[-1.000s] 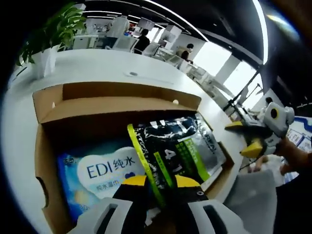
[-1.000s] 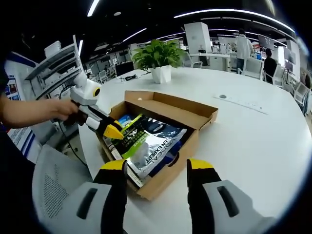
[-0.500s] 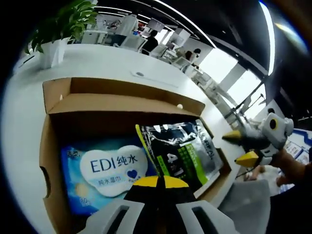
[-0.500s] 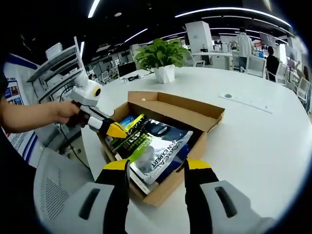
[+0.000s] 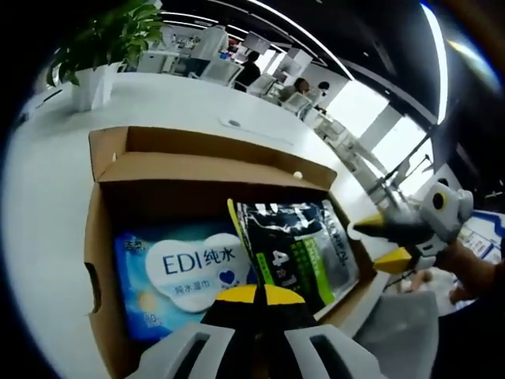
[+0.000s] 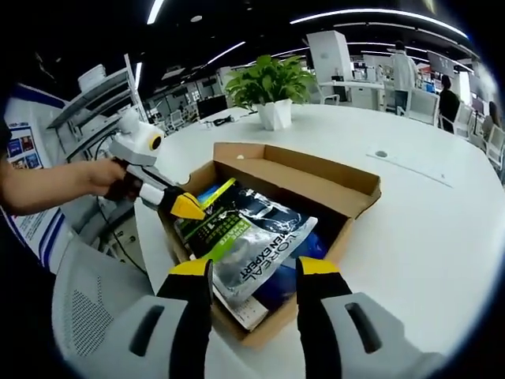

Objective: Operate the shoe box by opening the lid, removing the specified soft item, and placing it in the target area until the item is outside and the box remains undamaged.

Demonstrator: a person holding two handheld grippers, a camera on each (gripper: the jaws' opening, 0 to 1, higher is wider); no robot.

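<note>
The open cardboard shoe box (image 5: 205, 189) (image 6: 308, 167) lies on the white table with its lid folded back. Inside are a blue wipes pack (image 5: 189, 272) (image 6: 207, 193) and a black and green soft pouch (image 5: 296, 253) (image 6: 245, 241) lying partly over it. My left gripper (image 5: 256, 296) (image 6: 185, 207) is shut on the pouch's near edge, lifting that corner a little. My right gripper (image 6: 252, 268) (image 5: 390, 241) stands open at the box's other side, its yellow tips on either side of the pouch's lower end and apart from it.
A potted plant (image 5: 102, 47) (image 6: 272, 83) stands on the white table (image 5: 173, 103) (image 6: 426, 229) beyond the box. A grey mesh chair (image 6: 87, 308) (image 5: 410, 316) sits by the table's edge. A person's hand (image 6: 95, 178) holds the left gripper. Desks and people fill the background.
My left jaws have closed together on the pouch's edge, and the pouch lies lower in the box. My right gripper has come closer to the box.
</note>
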